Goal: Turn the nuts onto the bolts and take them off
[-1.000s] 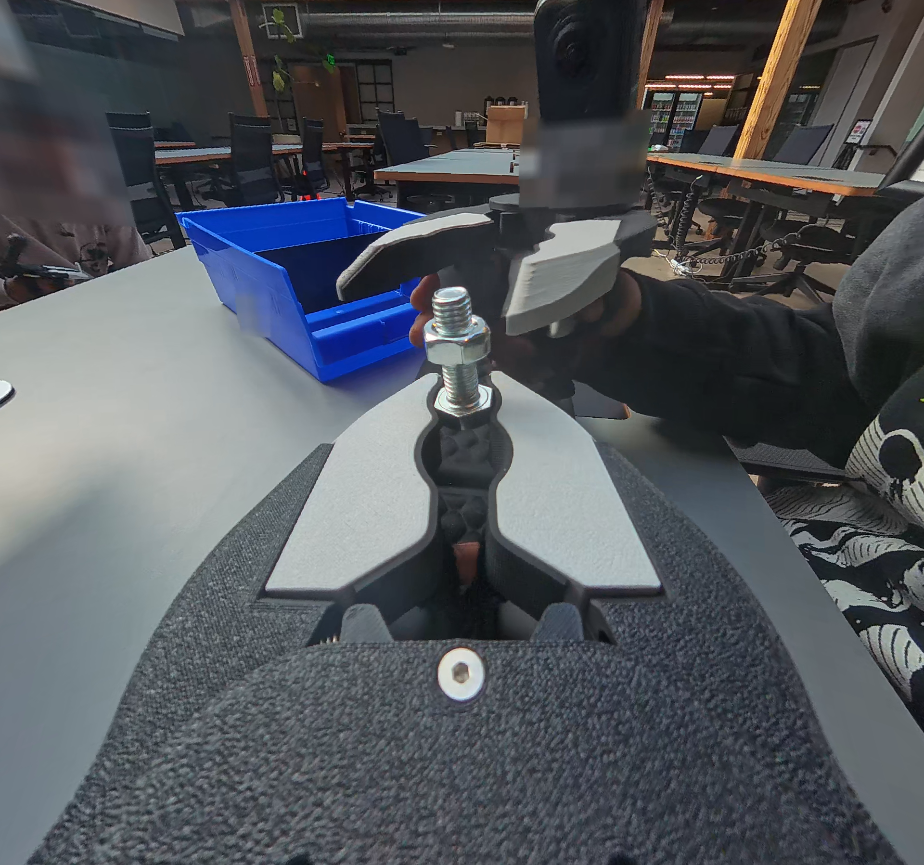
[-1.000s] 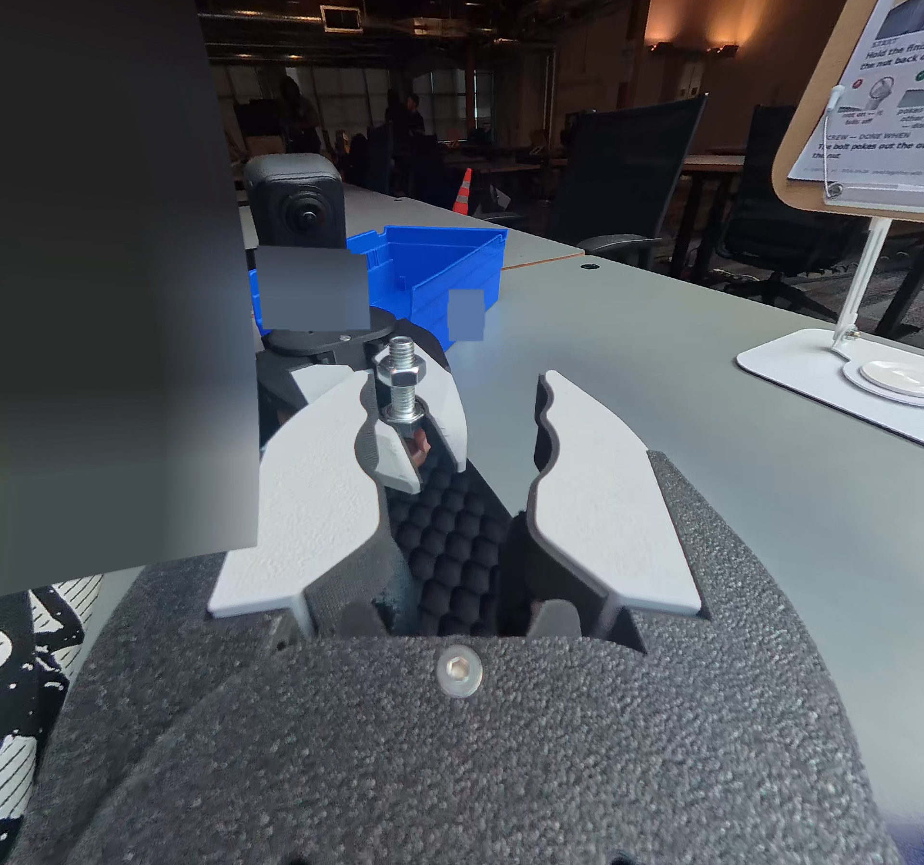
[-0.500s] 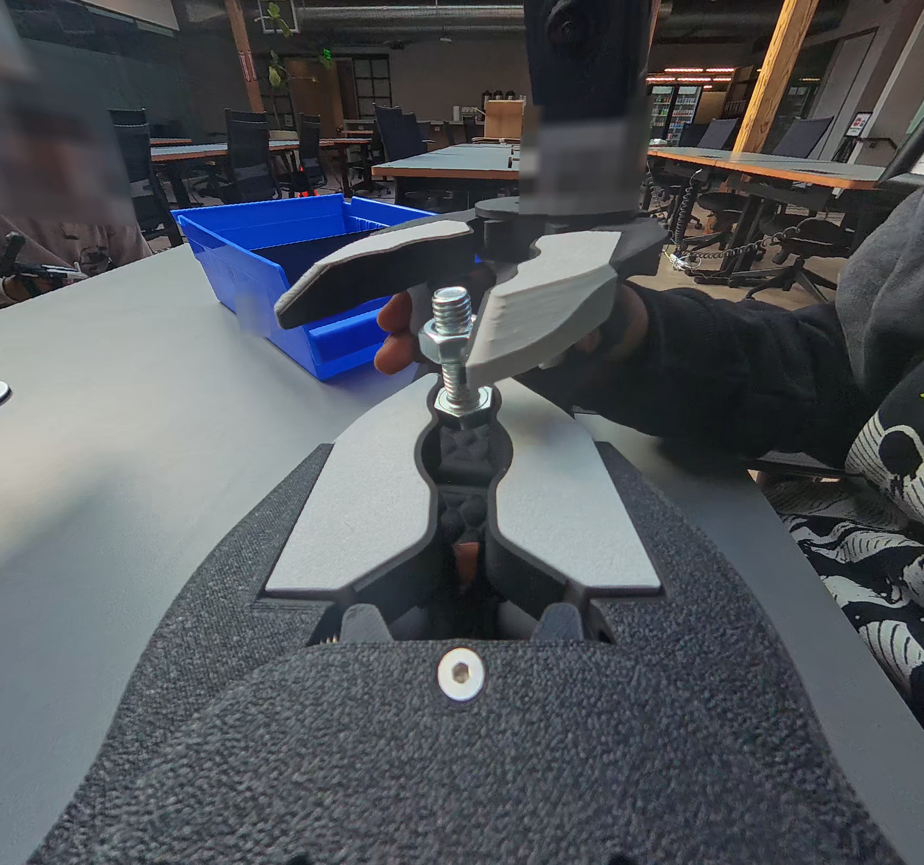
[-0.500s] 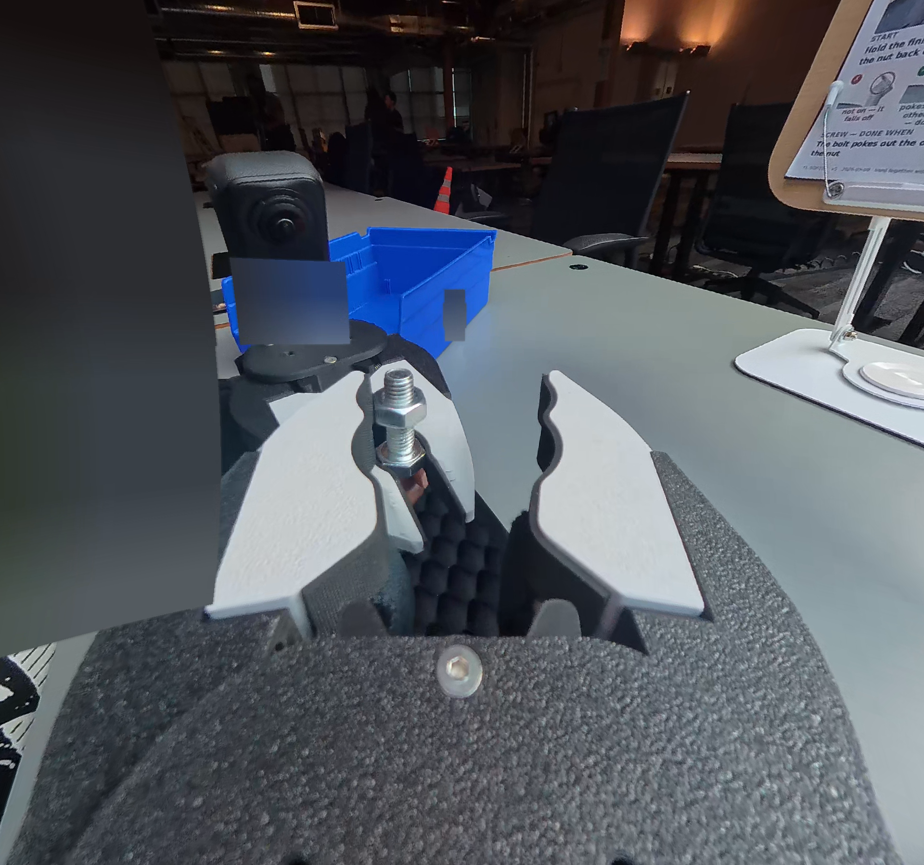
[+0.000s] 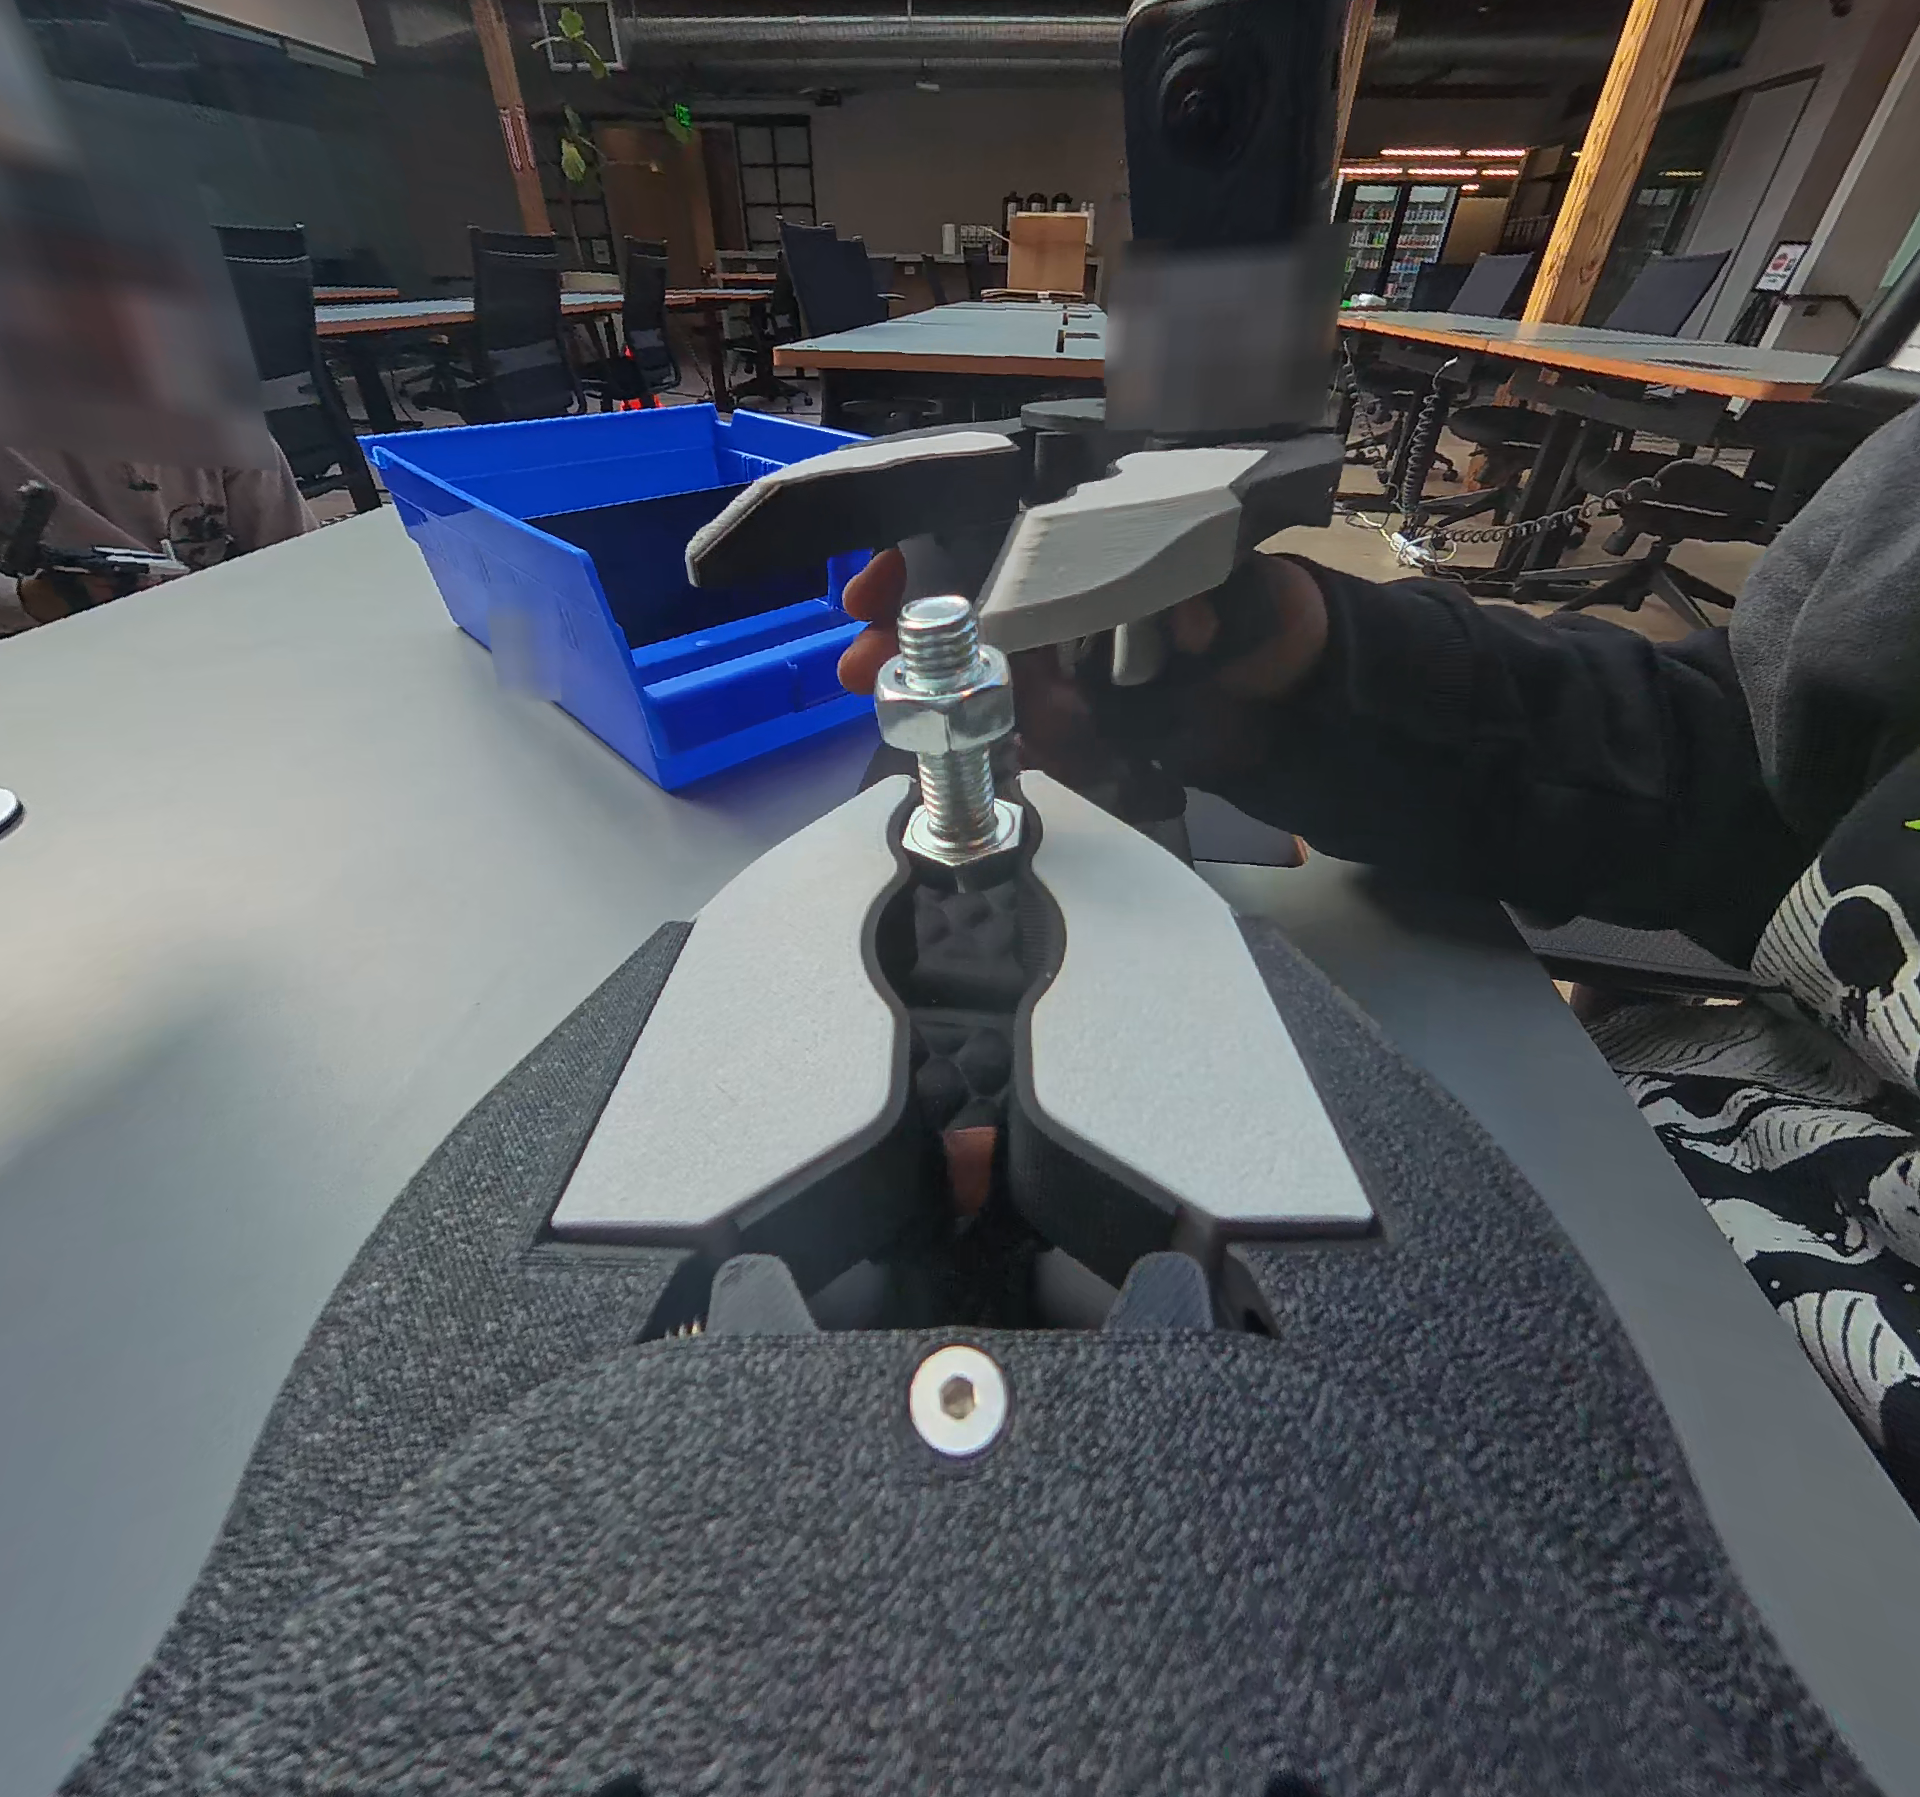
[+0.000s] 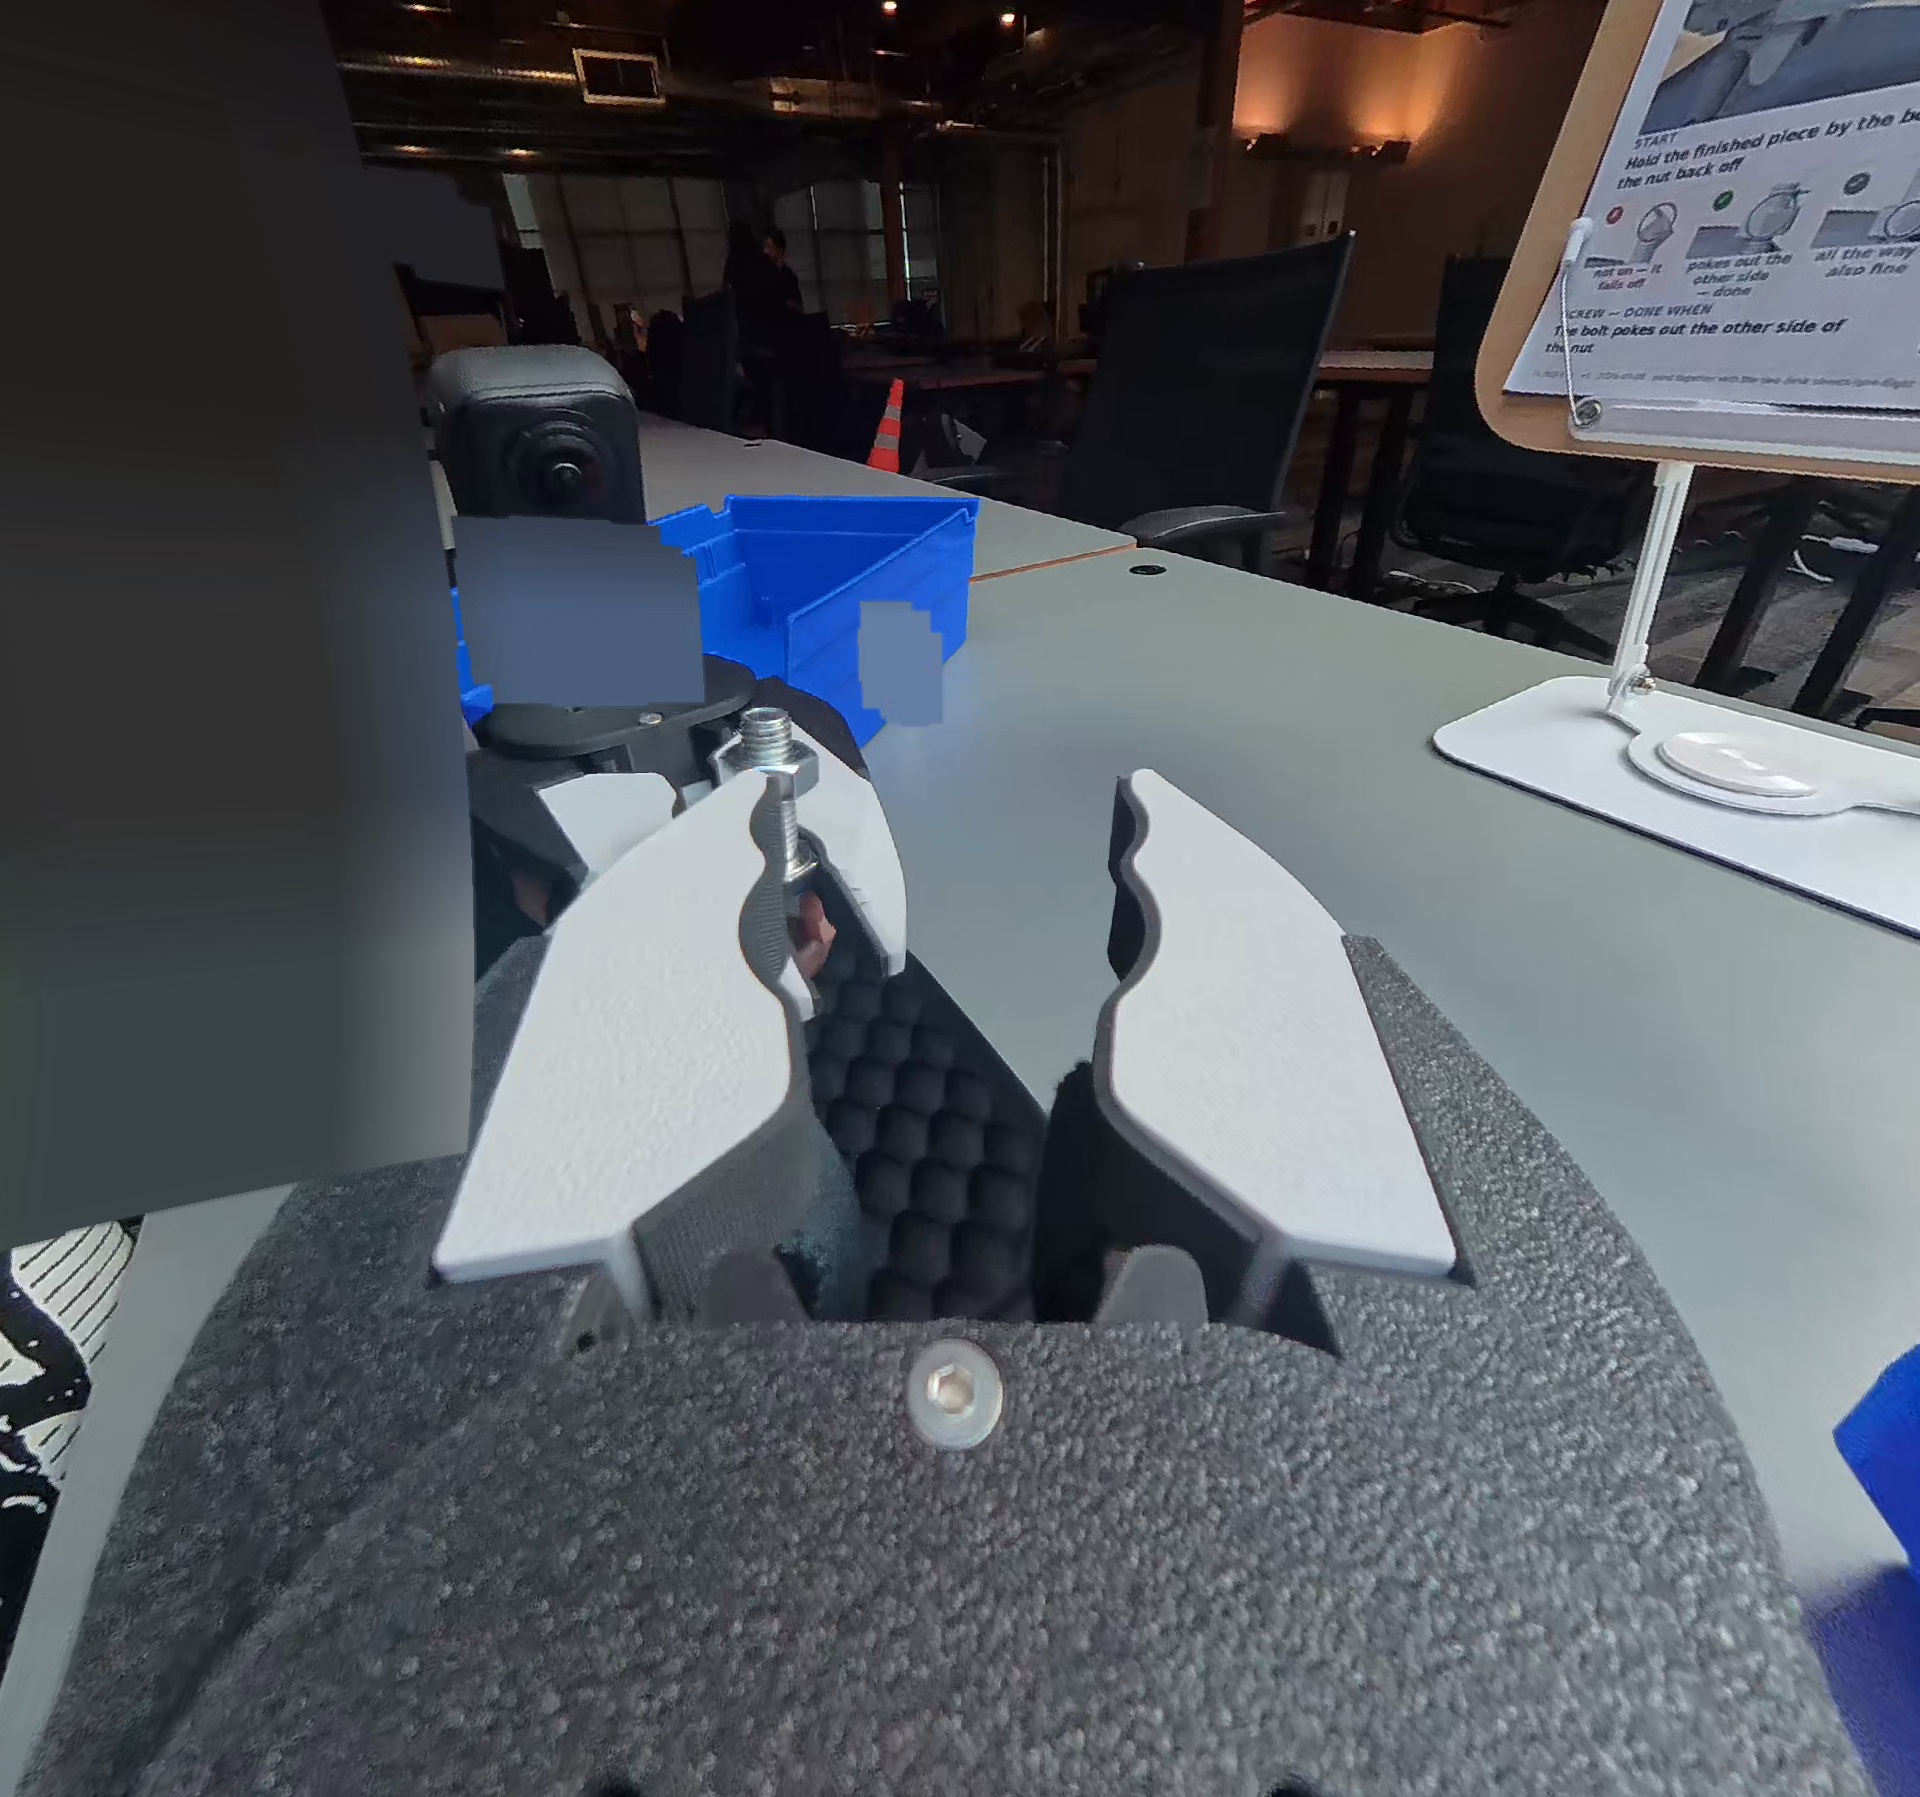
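Our left gripper (image 5: 961, 838) clamps the upright bolt (image 5: 948, 791) by its head; our right gripper (image 6: 940, 874), jaws apart, hovers seemingly just above-right of the nut (image 5: 943, 705) (depth unclear).

Bolt (image 5: 943, 750) upright between the tips of the left gripper (image 5: 961, 838), nut (image 5: 943, 703) near its top. Right gripper (image 5: 935, 542) just behind and above the bolt, apart from it. Bin (image 5: 582, 542) on table (image 5: 260, 812), behind-left. Stand (image 6: 1714, 791) on table, far right.
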`<state>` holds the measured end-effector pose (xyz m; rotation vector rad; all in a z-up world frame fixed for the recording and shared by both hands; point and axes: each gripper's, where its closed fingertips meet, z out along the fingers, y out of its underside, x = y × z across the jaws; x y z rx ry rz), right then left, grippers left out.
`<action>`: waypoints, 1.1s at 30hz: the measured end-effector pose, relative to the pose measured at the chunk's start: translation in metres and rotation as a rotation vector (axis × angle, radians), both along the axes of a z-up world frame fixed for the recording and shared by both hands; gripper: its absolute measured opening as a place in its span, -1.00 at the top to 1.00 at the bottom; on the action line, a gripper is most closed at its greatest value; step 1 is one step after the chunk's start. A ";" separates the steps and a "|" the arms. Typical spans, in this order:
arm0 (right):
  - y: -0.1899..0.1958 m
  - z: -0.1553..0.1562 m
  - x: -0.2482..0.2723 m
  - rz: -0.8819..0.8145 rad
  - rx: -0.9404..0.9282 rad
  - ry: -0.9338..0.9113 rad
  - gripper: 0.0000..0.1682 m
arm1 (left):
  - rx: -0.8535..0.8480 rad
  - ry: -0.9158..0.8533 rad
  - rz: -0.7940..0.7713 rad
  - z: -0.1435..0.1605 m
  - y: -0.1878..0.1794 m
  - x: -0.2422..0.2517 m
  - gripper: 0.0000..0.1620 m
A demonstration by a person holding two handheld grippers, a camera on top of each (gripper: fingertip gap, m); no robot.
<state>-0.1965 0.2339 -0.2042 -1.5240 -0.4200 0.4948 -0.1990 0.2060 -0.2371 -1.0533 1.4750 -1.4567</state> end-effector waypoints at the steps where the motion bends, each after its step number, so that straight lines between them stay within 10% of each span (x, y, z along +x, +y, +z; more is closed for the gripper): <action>1: 0.000 0.001 -0.003 0.013 0.004 0.009 0.27 | 0.002 0.001 0.000 0.000 0.000 0.000 0.82; 33: 0.003 0.002 -0.018 0.003 0.027 -0.023 0.24 | 0.005 0.000 0.020 -0.001 0.002 0.000 0.83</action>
